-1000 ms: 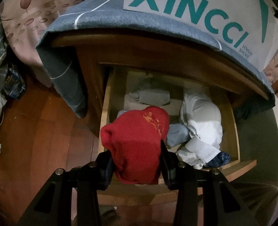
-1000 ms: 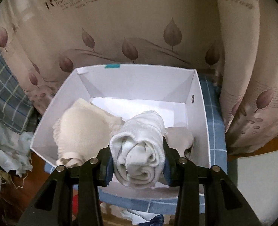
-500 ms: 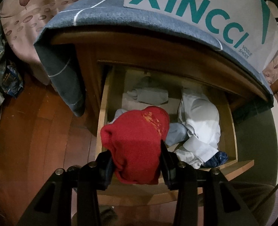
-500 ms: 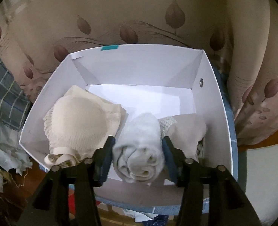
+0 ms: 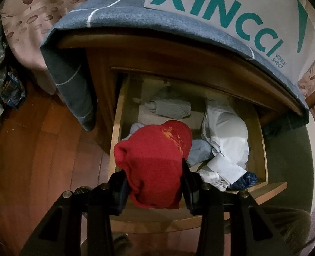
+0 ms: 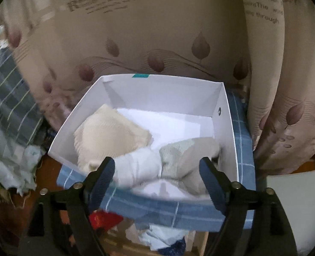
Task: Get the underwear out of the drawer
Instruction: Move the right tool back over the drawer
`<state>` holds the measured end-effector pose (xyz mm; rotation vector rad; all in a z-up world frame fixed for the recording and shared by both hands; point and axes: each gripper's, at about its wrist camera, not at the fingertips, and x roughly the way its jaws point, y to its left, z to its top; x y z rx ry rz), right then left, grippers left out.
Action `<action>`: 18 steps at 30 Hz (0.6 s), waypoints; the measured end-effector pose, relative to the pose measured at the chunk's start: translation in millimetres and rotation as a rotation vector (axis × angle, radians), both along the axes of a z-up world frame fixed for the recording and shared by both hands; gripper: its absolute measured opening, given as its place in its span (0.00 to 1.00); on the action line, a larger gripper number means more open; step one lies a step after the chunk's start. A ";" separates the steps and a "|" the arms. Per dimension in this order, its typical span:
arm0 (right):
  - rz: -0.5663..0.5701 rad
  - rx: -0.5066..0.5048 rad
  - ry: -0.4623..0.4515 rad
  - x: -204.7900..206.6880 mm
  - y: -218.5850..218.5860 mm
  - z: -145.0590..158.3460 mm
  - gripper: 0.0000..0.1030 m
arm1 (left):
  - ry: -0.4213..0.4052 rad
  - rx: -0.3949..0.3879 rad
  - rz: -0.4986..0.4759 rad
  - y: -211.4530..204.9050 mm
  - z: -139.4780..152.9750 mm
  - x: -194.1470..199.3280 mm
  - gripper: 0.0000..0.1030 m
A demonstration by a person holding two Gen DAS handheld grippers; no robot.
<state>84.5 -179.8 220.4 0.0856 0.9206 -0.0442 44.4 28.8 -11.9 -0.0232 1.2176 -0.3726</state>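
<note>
left gripper [image 5: 154,186] is clamping red underwear [image 5: 153,162] at lower centre, above drawer [image 5: 117,128] | right gripper [image 6: 157,179] jaws are opening, gripping nothing, white roll [image 6: 138,168] lying in white box [image 6: 163,89]

Red underwear [image 5: 153,166] is hanging bunched above the open wooden drawer [image 5: 116,128]. White, grey and dark blue garments are lying crumpled inside the drawer. A rolled white piece [image 6: 138,168] is lying in the white box [image 6: 163,91], beside cream and beige pieces.
</note>
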 end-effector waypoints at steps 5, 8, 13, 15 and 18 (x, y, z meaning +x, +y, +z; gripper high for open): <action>0.047 -0.022 0.066 -43.4 3.0 -20.3 0.81 | 0.001 -0.008 -0.002 1.3 -1.0 0.3 0.41; 0.052 -0.041 0.074 -64.7 0.4 -31.6 0.82 | 0.014 -0.017 0.004 2.8 -2.4 1.5 0.41; 0.042 -0.037 0.148 -96.2 -6.2 -78.9 0.83 | 0.001 0.000 0.001 0.3 -2.5 0.9 0.41; 0.031 -0.046 0.176 -103.8 -8.3 -105.0 0.83 | 0.002 0.000 0.004 0.2 -2.7 0.8 0.41; 0.010 -0.052 0.213 -110.0 -12.5 -144.6 0.83 | -0.004 0.012 0.000 -0.7 -3.2 -0.1 0.41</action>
